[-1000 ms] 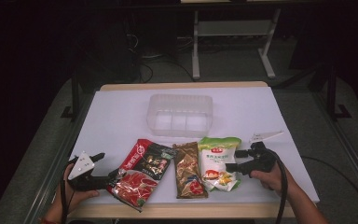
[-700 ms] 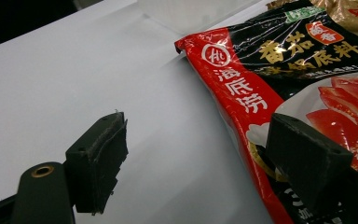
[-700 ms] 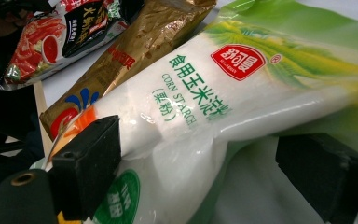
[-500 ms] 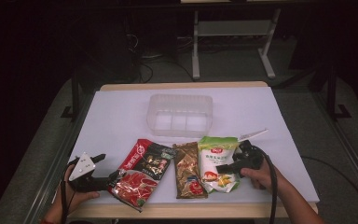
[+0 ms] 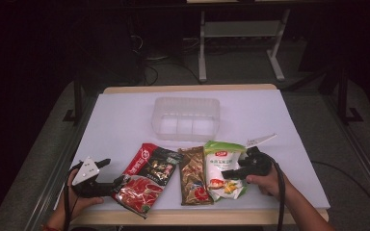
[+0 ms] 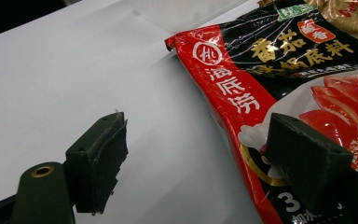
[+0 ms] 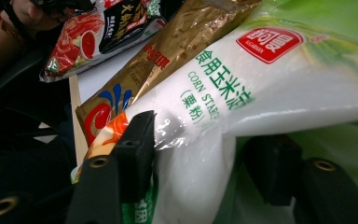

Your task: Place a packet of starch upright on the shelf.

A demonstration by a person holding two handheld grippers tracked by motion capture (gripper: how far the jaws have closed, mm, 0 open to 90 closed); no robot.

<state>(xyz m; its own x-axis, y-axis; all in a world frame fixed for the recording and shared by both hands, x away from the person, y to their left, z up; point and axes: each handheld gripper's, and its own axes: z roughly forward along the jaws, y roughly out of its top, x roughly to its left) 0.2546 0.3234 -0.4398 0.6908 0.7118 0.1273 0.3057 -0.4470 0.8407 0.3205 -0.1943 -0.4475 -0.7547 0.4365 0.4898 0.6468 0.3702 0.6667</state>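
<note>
White-green bag [image 7: 270, 93] reads "CORN STARCH"; brand perhaps "SUGARMAN".

We see the starch bag [image 5: 221, 169], white and green with a red logo and "CORN STARCH" print, lying flat at the counter's [image 5: 125, 125] near edge, rightmost of three packets, just beside a brown one; its plump side [image 7: 242, 107] is pinched and bulges between black fingers [image 7: 137, 140]

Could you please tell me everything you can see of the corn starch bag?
The corn starch bag is a soft, glossy plastic pouch, white with green top and red logo, lying flat at the table's near edge, beside the brown packet. The right gripper has just been closing, its jaws pinching and bunching the bag's side.
</note>
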